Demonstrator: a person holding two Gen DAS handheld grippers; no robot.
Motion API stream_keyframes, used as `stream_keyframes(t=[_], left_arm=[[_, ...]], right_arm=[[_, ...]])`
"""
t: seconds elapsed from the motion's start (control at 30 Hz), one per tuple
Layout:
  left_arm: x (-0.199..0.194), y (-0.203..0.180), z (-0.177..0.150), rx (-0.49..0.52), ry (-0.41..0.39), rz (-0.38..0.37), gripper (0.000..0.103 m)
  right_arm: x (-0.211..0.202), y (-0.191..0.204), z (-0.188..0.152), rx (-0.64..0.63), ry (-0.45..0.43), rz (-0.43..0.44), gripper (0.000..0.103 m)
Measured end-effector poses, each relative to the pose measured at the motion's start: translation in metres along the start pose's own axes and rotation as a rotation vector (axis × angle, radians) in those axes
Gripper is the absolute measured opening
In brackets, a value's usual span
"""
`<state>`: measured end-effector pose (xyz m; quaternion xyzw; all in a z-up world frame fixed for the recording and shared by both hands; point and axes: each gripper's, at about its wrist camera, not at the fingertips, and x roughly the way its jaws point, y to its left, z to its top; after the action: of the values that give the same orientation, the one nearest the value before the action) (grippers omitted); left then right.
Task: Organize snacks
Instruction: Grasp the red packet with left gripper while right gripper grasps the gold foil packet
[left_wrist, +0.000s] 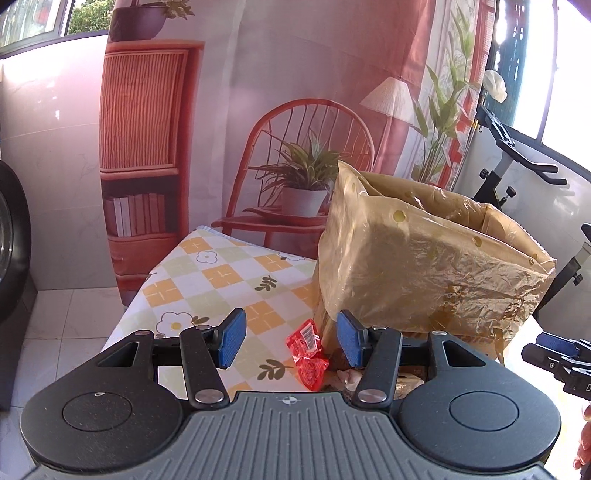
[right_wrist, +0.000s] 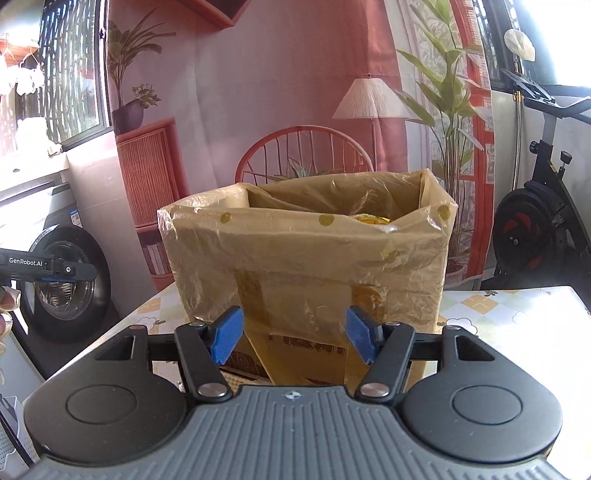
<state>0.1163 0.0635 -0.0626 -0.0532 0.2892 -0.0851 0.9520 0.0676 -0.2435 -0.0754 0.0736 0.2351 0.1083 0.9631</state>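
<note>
Both grippers empty: left gripper (left_wrist: 290, 339) and right gripper (right_wrist: 293, 336) stand partly open, gripping nothing. Red snack packets (left_wrist: 306, 354) lie loose on the table (left_wrist: 207, 280) beside the lined box (right_wrist: 303, 258). Sorting appears unfinished.

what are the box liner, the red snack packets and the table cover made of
Box liner: thin translucent yellowish plastic film, glossy and crinkled, cardboard showing through.
Red snack packets: shiny plastic wrappers, likely film, with creases, glints and a printed barcode.
Table cover: smooth printed sheet with checks and flowers; looks like wipeable vinyl or oilcloth, could be cloth.
</note>
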Motion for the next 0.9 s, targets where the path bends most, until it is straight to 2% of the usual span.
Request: stream_keyframes(t=[0.2, 0.33, 0.5, 0.7, 0.83, 0.9], left_arm=[[0.012, -0.009, -0.024, 0.03, 0.037, -0.01, 0.057], [0.025, -0.004, -0.035, 0.014, 0.061, -0.018, 0.057], [0.048, 0.008, -0.029, -0.002, 0.071, 0.011, 0.056], [0.072, 0.013, -0.02, 0.017, 0.048, 0.041, 0.056], [0.092, 0.015, -0.033, 0.0, 0.106, 0.022, 0.056], [0.101, 0.015, -0.036, -0.002, 0.13, 0.021, 0.056]], right_arm=[[0.002, -0.006, -0.029, -0.045, 0.064, -0.065, 0.065], [0.016, -0.029, -0.04, -0.006, 0.095, -0.111, 0.065], [0.043, -0.052, -0.046, -0.006, 0.149, -0.146, 0.065], [0.083, -0.07, -0.062, 0.043, 0.263, -0.125, 0.065], [0.098, -0.066, -0.078, 0.011, 0.318, -0.129, 0.066], [0.099, -0.059, -0.082, -0.032, 0.314, -0.139, 0.069]])
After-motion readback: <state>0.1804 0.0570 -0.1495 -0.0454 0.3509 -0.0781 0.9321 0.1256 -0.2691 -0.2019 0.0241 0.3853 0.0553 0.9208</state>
